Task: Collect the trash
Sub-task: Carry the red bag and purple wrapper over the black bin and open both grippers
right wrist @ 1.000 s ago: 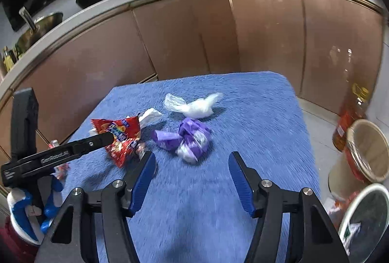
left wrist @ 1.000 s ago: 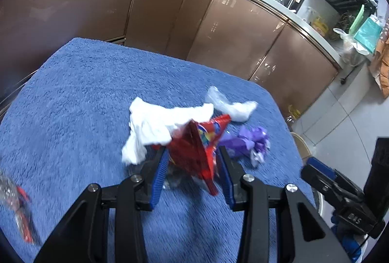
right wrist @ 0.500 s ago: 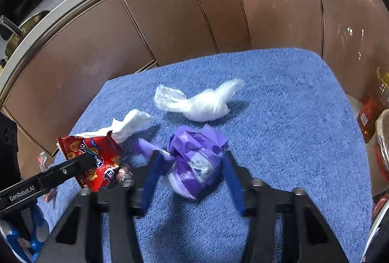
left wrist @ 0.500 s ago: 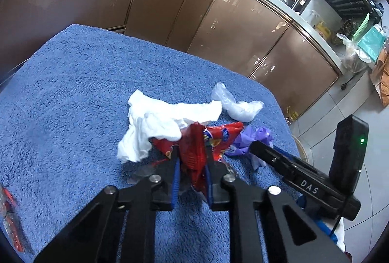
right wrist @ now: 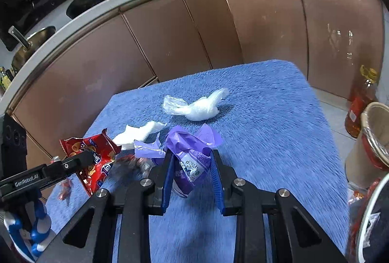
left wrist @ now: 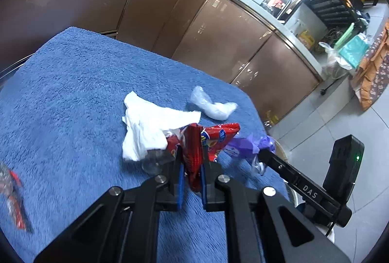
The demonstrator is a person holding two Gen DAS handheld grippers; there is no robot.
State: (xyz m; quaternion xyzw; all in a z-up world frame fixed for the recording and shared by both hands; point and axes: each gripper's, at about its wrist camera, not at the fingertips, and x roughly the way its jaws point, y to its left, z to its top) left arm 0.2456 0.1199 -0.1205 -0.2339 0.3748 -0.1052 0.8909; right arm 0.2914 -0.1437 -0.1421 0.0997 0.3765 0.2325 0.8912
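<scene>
Red snack bag (left wrist: 194, 151), purple wrapper (right wrist: 192, 156)

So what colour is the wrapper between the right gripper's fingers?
Purple, with white printing: the purple wrapper shows best in the right wrist view.

Your left gripper (left wrist: 192, 180) and right gripper (right wrist: 192, 178) are both matte black with blue finger pads (right wrist: 167, 181) and silver screws; one side reads "GenRobot.AI", the other "DAS" beside a green LED.
</scene>
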